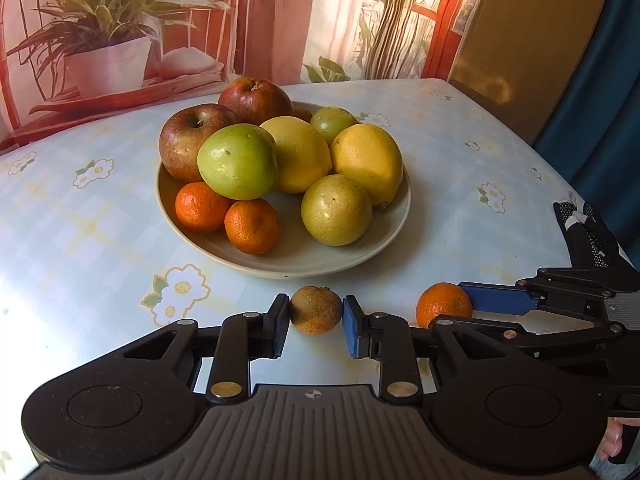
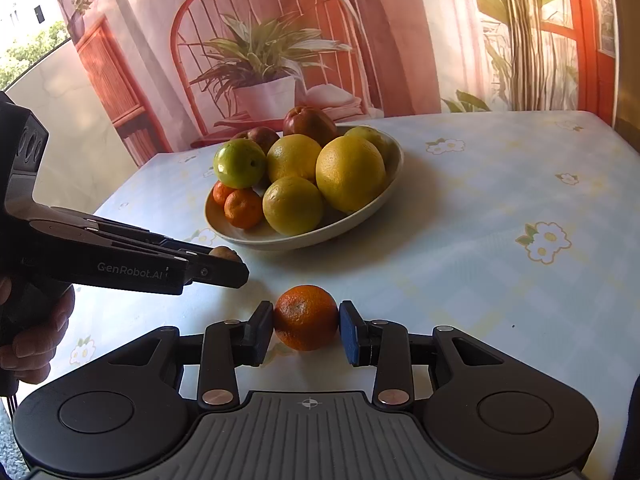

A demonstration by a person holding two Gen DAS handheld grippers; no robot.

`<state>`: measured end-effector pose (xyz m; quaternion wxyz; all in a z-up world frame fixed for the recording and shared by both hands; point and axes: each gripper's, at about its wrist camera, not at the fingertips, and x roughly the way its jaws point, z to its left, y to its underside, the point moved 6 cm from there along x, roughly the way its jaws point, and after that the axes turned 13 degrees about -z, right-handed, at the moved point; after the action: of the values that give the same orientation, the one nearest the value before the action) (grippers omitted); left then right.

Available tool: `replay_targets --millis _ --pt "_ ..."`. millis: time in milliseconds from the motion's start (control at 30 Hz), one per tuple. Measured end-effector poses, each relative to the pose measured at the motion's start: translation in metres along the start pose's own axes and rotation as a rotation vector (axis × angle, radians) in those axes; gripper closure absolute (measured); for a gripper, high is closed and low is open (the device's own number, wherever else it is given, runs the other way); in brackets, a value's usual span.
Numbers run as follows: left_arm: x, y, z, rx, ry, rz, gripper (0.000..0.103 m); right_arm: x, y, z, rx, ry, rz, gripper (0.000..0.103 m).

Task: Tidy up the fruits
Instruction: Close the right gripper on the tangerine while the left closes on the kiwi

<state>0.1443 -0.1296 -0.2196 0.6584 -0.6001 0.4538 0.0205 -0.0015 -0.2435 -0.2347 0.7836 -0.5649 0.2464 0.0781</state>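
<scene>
Kiwi sits on the tabletop, pinched in your left claw; tangerine in your right claw; the fruit plate lies just ahead.

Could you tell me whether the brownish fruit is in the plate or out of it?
Out: the brownish fruit lies on the tablecloth before the plate.

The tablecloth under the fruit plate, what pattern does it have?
Pale blue and yellow checks with white flowers; the tablecloth shows best in the right wrist view.
</scene>
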Motion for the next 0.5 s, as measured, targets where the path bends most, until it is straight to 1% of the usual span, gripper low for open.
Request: replay_targets --millis 167,367,500 --pt "-0.007 -0.005 -0.001 0.004 0.002 -0.028 0.073 -0.001 0.000 0.000 0.000 0.002 -0.002 0.071" --pt "-0.010 -0.018 0.003 -0.004 -0.017 -0.066 0.073 -0.005 -0.004 0.002 -0.007 0.004 -0.023 0.071" --pt "-0.008 -0.029 0.007 -0.006 -0.040 -0.082 0.073 -0.008 -0.013 0.001 -0.008 0.002 -0.048 0.071"
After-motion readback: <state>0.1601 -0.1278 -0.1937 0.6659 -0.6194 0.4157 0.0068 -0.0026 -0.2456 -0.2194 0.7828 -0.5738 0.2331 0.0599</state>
